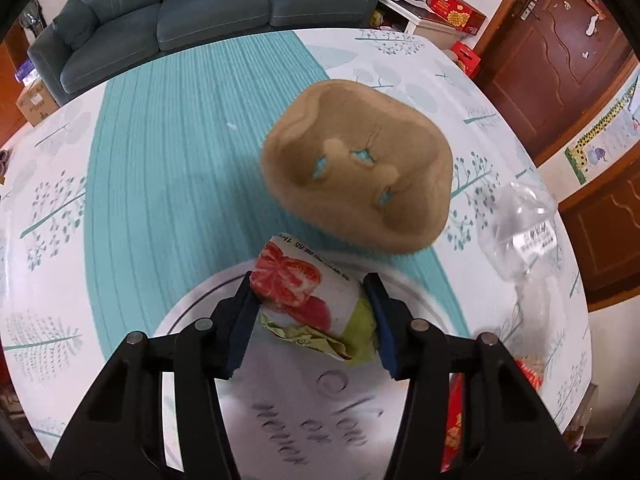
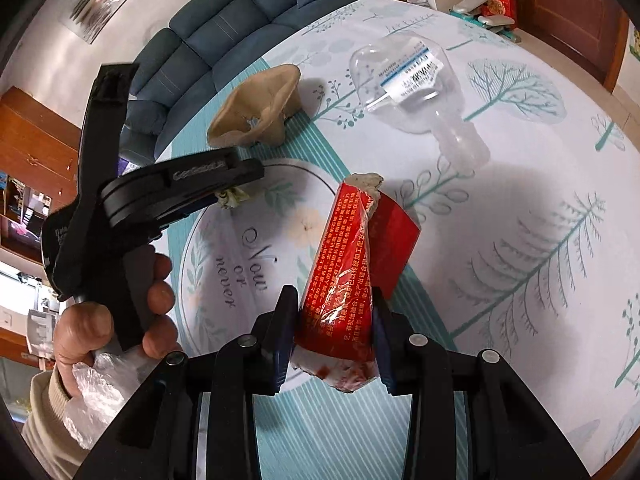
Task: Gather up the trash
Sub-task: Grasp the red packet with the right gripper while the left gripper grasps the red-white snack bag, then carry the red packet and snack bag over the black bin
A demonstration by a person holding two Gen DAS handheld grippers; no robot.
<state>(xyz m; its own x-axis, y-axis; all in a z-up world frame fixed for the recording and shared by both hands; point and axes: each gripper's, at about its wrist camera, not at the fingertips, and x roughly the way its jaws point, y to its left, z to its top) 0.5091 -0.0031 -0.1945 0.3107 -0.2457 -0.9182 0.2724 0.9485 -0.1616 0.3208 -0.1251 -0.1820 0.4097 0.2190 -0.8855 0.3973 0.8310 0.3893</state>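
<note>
Now left claw (image 1: 310, 312) pads flanking crumpled wrapper (image 1: 308, 300), above plate (image 1: 192, 312)

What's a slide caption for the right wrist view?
Right gripper clamps a torn red box over the plate.

The white plate (image 1: 224, 308) serves as landmark. In the left wrist view its near half is hidden behind the left hand-held gripper (image 1: 310, 312) and the crumpled wrapper (image 1: 312, 300) over it, and its lettering is smeared. Right of the plate, the clear plastic bottle (image 1: 524, 232) is blurred, its label unreadable. Nearer than that, the red packet (image 1: 456, 420) is mostly hidden by the gripper's arm.
</note>
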